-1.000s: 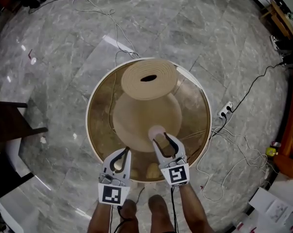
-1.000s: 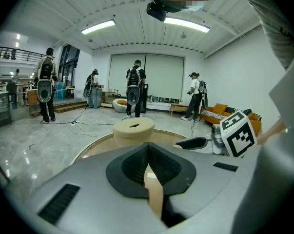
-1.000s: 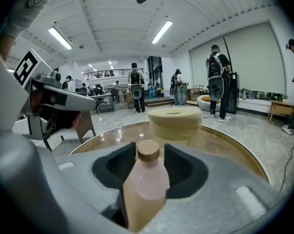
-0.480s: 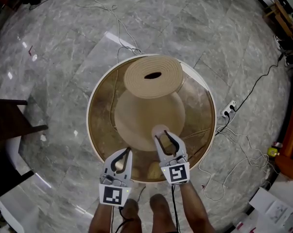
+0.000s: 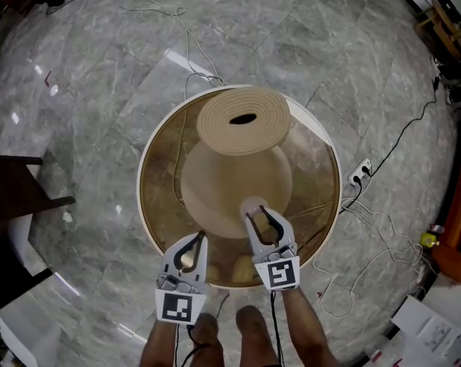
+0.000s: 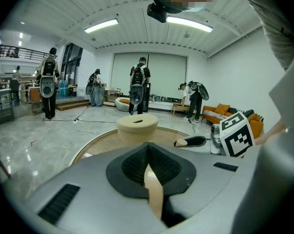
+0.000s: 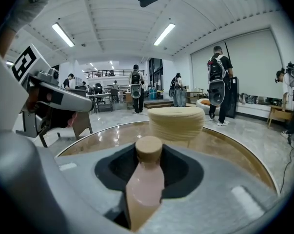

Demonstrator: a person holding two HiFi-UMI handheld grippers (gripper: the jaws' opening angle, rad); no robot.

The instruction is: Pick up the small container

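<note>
The small container (image 5: pixel 250 205) is a pale pink bottle with a cork-coloured cap (image 7: pixel 149 149), standing on the round glass table (image 5: pixel 144 193) near its front edge. My right gripper (image 5: pixel 255 212) has just been closing, with the bottle between its jaws. In the right gripper view both pads press on the bottle's body (image 7: pixel 146 182). My left gripper (image 5: pixel 202 238) hovers at the table's near rim, left of the right one, shut with nothing in it (image 6: pixel 147 149).
A beige woven ring-top base (image 5: pixel 243 121) rises through the table's middle, just beyond the bottle. Cables and a power strip (image 5: pixel 358 173) lie on the marble floor. A dark piece of furniture (image 5: pixel 16 193) stands at the left. Several people stand far across the hall (image 6: pixel 138 84).
The right gripper's jaws have narrowed onto the small container. Both hands have stayed nearly still, and the bottle has not left its spot.
</note>
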